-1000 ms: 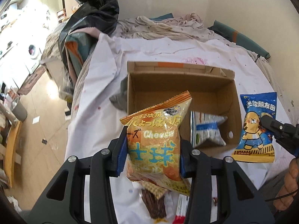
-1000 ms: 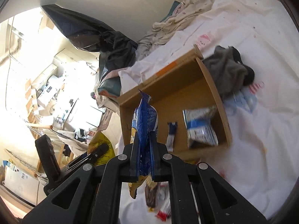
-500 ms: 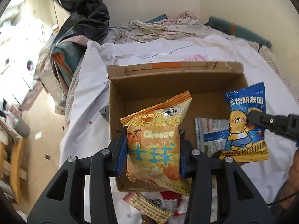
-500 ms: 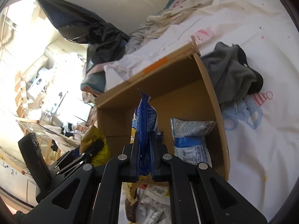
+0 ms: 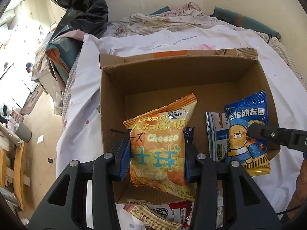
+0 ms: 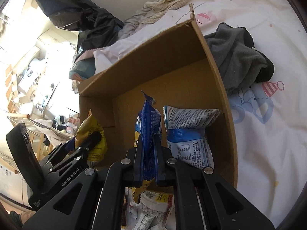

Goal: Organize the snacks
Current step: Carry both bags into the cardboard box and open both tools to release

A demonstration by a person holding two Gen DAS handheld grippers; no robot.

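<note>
Over the open cardboard box (image 5: pixel 184 80), which sits on a white-sheeted bed (image 5: pixel 90 103), two claws each carry one snack bag. Left claw (image 5: pixel 156 153): closed onto one orange cheese-snack bag (image 5: pixel 163 143), blue pads pressing both side edges, the bag upright with its front to the camera and hanging above the left half of the box interior. Right claw (image 6: pixel 148 157): pinched nearly together on one blue bear-print bag (image 5: pixel 247 136), gripped edge-on in the right wrist view and held above the right half of the box, near the right wall. Inside the box, one blue-and-white snack bag (image 6: pixel 189 134) rests on the floor against the right wall, printed back facing the right camera; it lies just beside the blue bear-print bag. Count inside the box on the floor: one bag visible; count held: two. Below the near wall of the box, a loose pile of small wrappers (image 5: pixel 163 214) lies on the bed; their number cannot be told. One grey garment (image 6: pixel 238 55) lies on the sheet just outside the right wall of the box. One black plastic bag (image 5: pixel 80 13) stands beyond the bed's far left corner.
</note>
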